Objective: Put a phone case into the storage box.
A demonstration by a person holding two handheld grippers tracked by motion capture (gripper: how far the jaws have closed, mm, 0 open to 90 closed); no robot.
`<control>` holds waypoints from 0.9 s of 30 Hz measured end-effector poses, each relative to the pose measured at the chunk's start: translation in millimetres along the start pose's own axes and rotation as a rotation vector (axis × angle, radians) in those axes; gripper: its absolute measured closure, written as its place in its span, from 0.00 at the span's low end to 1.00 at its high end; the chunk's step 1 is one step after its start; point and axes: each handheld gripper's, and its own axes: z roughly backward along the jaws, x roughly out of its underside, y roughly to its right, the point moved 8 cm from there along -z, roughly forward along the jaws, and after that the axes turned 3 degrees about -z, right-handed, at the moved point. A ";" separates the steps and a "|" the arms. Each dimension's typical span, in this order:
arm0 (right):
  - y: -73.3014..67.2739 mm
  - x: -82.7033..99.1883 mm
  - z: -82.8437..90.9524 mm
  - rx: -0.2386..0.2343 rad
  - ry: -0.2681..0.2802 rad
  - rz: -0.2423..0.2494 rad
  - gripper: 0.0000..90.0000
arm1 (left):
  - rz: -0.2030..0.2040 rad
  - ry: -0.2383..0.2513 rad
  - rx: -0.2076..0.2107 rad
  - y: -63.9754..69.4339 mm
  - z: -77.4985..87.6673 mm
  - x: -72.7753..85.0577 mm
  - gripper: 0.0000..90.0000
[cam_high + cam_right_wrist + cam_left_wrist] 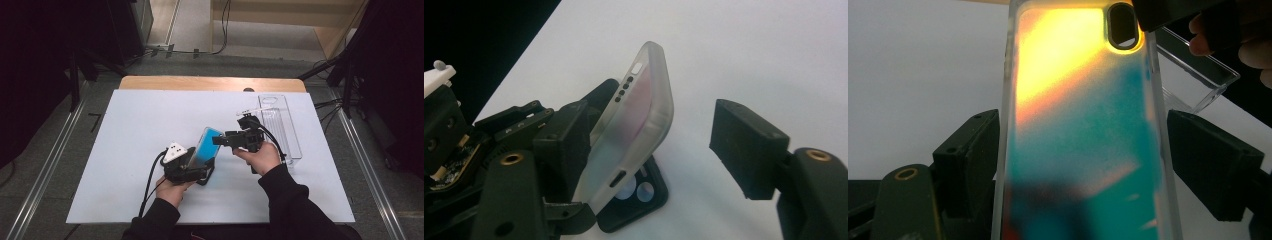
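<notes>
Phone case (205,146): stood tilted, mid-surface, so its top edge is reachable.
Left tool (192,167): grasping the case's lower sides.
Right tool (218,140): jaws released, straddling the top corner.

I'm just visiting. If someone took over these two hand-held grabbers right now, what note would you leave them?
Left gripper: jaws shut on the translucent phone case, holding it tilted up off the table.
Right gripper: jaws open around the case's upper end, not yet gripping.
Black case: flat on the table under the held one.
Clear box: at the right, untouched.
Done: case lifted.
Left: probably closing the right jaws on it.
</notes>
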 end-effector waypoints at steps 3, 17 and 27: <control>-0.9 -0.6 -4.3 -0.011 -0.019 -0.028 0.40 | 0.004 0.002 -0.001 0.3 0.2 -0.4 0.19; -4.4 -6.0 -8.7 -0.088 -0.068 -0.188 0.83 | -0.014 -0.004 -0.020 6.5 0.3 -1.0 0.19; -10.0 -8.7 -0.8 -0.131 -0.060 -0.207 0.85 | -0.011 -0.020 0.007 10.2 -0.1 -6.0 0.18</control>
